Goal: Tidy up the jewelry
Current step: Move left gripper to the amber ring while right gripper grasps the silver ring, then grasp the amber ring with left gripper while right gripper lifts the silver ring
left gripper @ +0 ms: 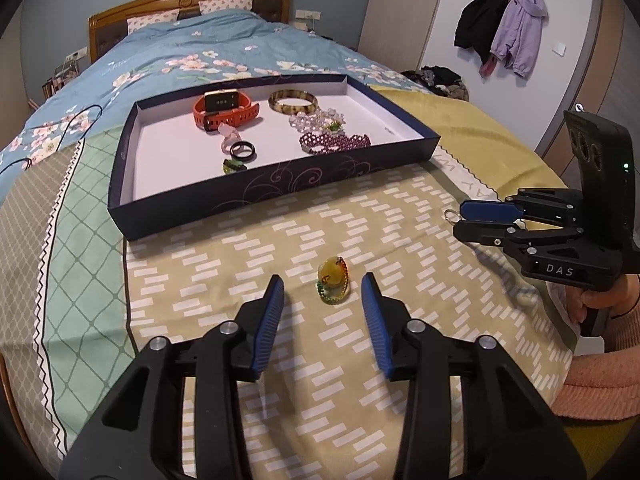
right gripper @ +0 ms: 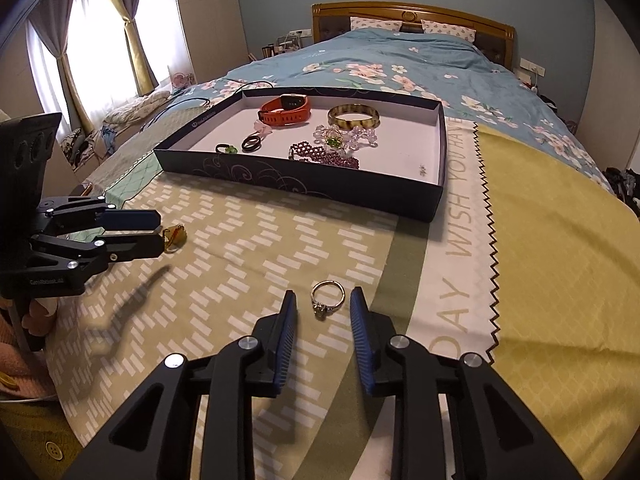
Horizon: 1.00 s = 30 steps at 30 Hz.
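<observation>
A yellow stone pendant on a green bead string (left gripper: pixel 334 280) lies on the patterned bedspread between the blue pads of my left gripper (left gripper: pixel 322 278). That gripper is open, with a gap on both sides of the pendant. A silver ring with a small stone (right gripper: pixel 327 300) lies flat between the pads of my right gripper (right gripper: pixel 323 293), which is open too and does not touch it. Further up the bed, a dark blue tray (left gripper: pixel 260 188) holds an orange watch (left gripper: pixel 226 110), a mottled bangle (left gripper: pixel 293 101), a purple beaded bracelet (left gripper: pixel 334 142) and a black ring (left gripper: pixel 243 150).
The tray's right part (right gripper: pixel 416 152) has bare white floor. A black cable (left gripper: pixel 60 128) trails over the bed's left side. A hand in a pink sleeve (left gripper: pixel 608 364) holds the right tool. Coats (left gripper: pixel 500 32) hang on the wall.
</observation>
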Tool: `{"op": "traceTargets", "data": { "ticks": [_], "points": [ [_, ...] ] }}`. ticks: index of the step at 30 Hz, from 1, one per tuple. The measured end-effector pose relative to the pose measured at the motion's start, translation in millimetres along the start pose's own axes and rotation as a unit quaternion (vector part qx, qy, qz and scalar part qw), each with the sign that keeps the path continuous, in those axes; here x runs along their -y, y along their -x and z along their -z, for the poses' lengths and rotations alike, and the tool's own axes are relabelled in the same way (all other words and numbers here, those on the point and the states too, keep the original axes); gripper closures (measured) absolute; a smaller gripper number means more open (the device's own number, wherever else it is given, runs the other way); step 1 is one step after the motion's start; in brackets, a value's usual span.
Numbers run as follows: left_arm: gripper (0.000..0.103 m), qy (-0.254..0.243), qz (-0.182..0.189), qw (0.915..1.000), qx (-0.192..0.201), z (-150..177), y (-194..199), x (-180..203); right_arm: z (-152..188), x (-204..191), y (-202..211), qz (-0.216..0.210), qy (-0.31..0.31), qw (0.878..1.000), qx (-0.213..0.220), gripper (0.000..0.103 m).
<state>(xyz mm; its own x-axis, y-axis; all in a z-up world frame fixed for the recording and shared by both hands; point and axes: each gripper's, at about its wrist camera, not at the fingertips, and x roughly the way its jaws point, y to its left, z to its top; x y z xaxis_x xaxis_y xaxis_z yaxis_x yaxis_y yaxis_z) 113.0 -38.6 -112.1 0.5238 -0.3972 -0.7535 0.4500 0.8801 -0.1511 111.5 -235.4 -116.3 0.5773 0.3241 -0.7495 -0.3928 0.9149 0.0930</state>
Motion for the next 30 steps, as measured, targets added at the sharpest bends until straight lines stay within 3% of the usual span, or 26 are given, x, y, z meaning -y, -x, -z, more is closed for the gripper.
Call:
{"op": "traceTargets", "data": {
  "ticks": [7,15,30],
  "points": [
    [0.067,-0.009,0.008,0.9999,-0.009,-3.4,-7.0,5.5,-0.4,-0.8,-1.5,0.001,0.003,1.000,0.000,0.097],
    [0.087,-0.001,0.007,0.9999,-0.015,-7.3,-13.0,4.3,-0.7,-0.9,0.0,-0.002,-0.001,1.000,0.004,0.097],
    [0.088,0.002,0.006,0.9997,0.025,-12.9,9.5,2.8,-13.8,-3.0,20.1,-0.027,-0.004,0.998,0.054,0.097]
  ]
}}
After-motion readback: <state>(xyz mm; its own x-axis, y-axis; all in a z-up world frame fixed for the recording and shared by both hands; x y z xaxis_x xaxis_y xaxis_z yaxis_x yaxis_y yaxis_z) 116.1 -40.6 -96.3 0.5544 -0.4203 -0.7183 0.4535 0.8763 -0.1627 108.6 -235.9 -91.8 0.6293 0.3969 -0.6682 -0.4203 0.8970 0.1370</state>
